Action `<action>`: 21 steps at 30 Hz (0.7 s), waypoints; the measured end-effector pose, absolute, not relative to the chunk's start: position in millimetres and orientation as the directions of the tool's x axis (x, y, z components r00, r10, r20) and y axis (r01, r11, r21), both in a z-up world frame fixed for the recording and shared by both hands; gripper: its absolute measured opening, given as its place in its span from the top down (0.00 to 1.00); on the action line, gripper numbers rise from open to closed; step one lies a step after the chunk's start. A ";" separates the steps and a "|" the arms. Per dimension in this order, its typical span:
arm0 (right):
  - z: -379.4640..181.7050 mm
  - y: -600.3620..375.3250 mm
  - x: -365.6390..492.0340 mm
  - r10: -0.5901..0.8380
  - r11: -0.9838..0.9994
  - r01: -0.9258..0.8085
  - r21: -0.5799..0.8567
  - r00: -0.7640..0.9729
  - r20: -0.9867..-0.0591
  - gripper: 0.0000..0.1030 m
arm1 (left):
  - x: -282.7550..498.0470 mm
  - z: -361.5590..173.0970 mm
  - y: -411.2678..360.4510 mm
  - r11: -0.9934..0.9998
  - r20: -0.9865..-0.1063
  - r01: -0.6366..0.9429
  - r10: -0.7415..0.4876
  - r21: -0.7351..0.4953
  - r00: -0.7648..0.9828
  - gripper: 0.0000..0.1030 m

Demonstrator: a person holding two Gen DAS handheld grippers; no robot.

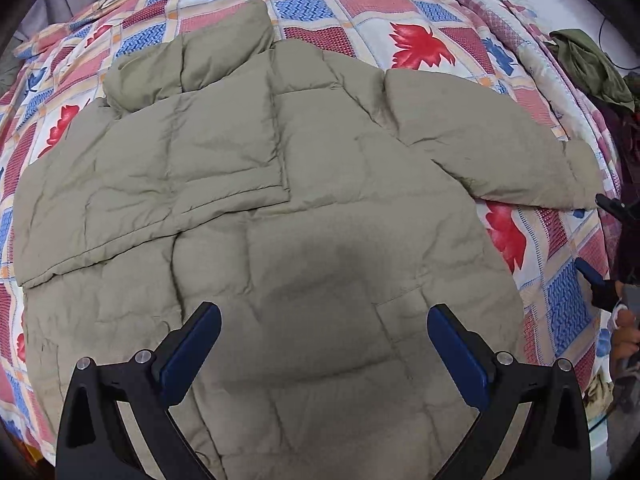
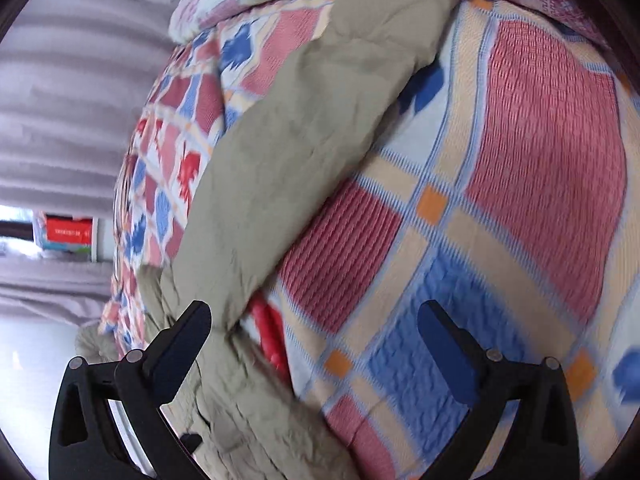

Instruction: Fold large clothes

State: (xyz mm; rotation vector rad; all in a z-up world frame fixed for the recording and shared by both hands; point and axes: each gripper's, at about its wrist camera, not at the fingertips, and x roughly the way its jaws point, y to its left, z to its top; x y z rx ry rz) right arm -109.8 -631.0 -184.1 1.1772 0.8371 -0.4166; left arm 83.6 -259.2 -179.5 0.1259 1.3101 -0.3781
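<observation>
A large khaki puffer jacket [image 1: 256, 184] lies spread flat on a bed. One sleeve is folded across its chest on the left, and the other sleeve [image 1: 492, 148] stretches out to the right. My left gripper [image 1: 324, 320] hovers open above the jacket's lower body, nothing between its fingers. In the right wrist view, which is blurred, my right gripper [image 2: 314, 320] stands wide open just over the bedspread, with the outstretched sleeve [image 2: 320, 128] running past its left finger [image 2: 182, 344]. The pads press on nothing. Its tips [image 1: 608, 204] also show at the right edge of the left wrist view.
The patchwork bedspread [image 1: 420, 8] with red and blue leaves covers the bed. A crumpled green garment [image 1: 592, 64] lies off the right side. A hand [image 1: 624, 320] appears at the right edge. A grey curtain [image 2: 80, 92] and pale floor [image 2: 36, 380] lie beyond the bed's edge.
</observation>
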 end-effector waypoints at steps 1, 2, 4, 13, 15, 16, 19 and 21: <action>-186.3 -643.3 -108.6 0.122 0.330 0.681 0.653 0.655 -0.746 0.00 | 84.2 -179.1 -263.4 0.932 -0.957 0.343 -0.200 -0.119 0.210 0.00; -187.9 -653.6 -108.1 0.116 0.308 0.678 0.668 0.670 -0.734 0.00 | 85.1 -178.9 -266.9 0.931 -0.957 0.346 -0.198 -0.116 0.213 0.00; -191.7 -675.3 -105.3 0.105 0.255 0.666 0.701 0.701 -0.705 0.01 | 85.8 -179.6 -273.3 0.929 -0.956 0.354 -0.194 -0.106 0.222 0.00; -226.7 -741.2 -79.7 0.104 0.008 0.615 0.788 0.784 -0.613 0.36 | 91.0 -181.2 -284.4 0.938 -0.956 0.338 -0.169 -0.081 0.240 0.00; -233.5 -746.9 -74.2 0.095 -0.051 0.594 0.802 0.803 -0.589 0.39 | 93.5 -180.5 -282.4 0.941 -0.956 0.330 -0.169 -0.083 0.242 0.00; -236.1 -749.8 -71.8 0.094 -0.084 0.581 0.810 0.814 -0.574 0.45 | 95.1 -180.0 -280.5 0.943 -0.955 0.323 -0.169 -0.085 0.242 0.00; -237.9 -752.5 -60.1 0.116 -0.133 0.528 0.839 0.849 -0.516 0.85 | 100.4 -177.6 -274.4 0.948 -0.954 0.306 -0.173 -0.093 0.246 0.00; -229.1 -750.5 -50.5 0.122 -0.098 0.523 0.847 0.851 -0.511 0.94 | 103.8 -175.1 -267.3 0.952 -0.951 0.292 -0.173 -0.094 0.256 0.00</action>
